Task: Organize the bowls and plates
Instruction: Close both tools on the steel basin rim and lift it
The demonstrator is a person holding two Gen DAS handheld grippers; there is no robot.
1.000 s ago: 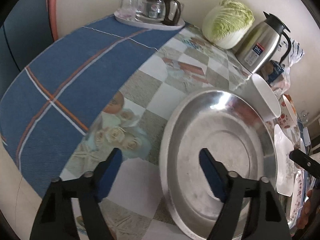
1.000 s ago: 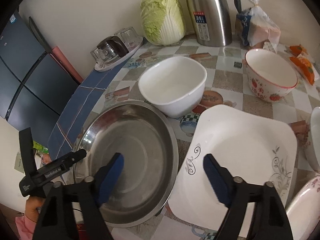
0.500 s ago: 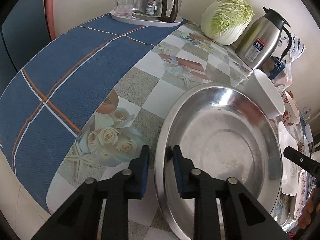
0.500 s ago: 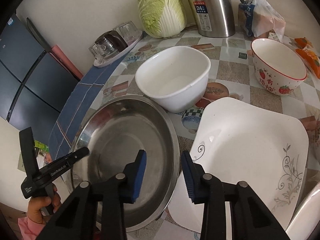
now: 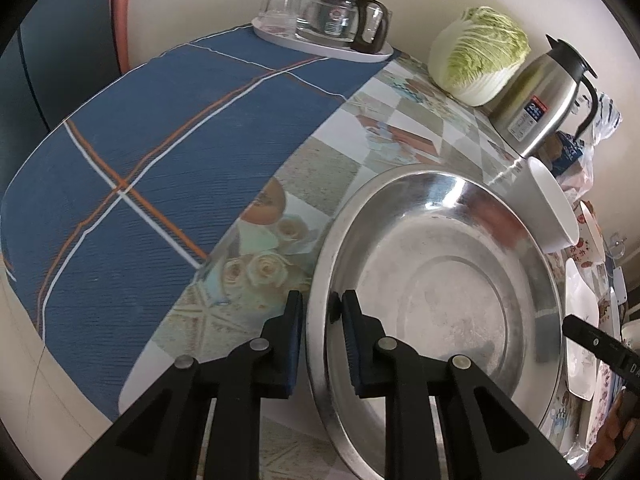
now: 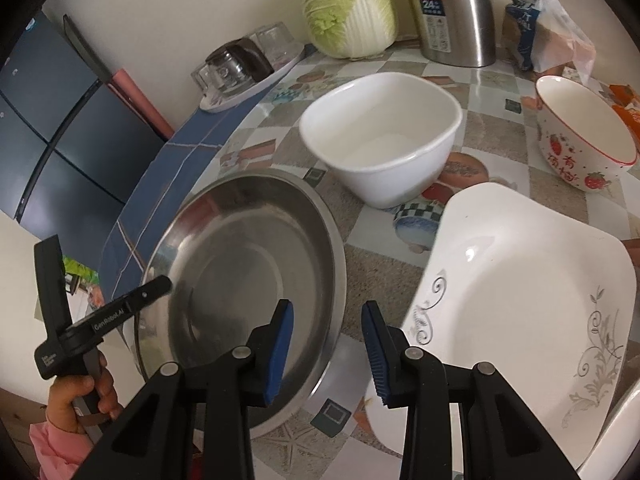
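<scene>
Since a second ago both sets of jaws have narrowed from wide apart to a close gap, and the left ones are closing at this moment. The left gripper straddles the near left rim of the steel pan, one blue pad outside, one inside; whether the pads press the metal I cannot tell. The right gripper straddles the pan's opposite rim, inner pad over the basin, outer pad over the tablecloth; a gap shows between pads and rim.

The pan sits on the table's front edge, half over the blue cloth. Just behind it, a white square bowl. To the right, a white square plate with grey scrollwork, close to the pan, apart. Further back right, a strawberry bowl.

Along the wall: cabbage, steel flask, tray with glass jug.
</scene>
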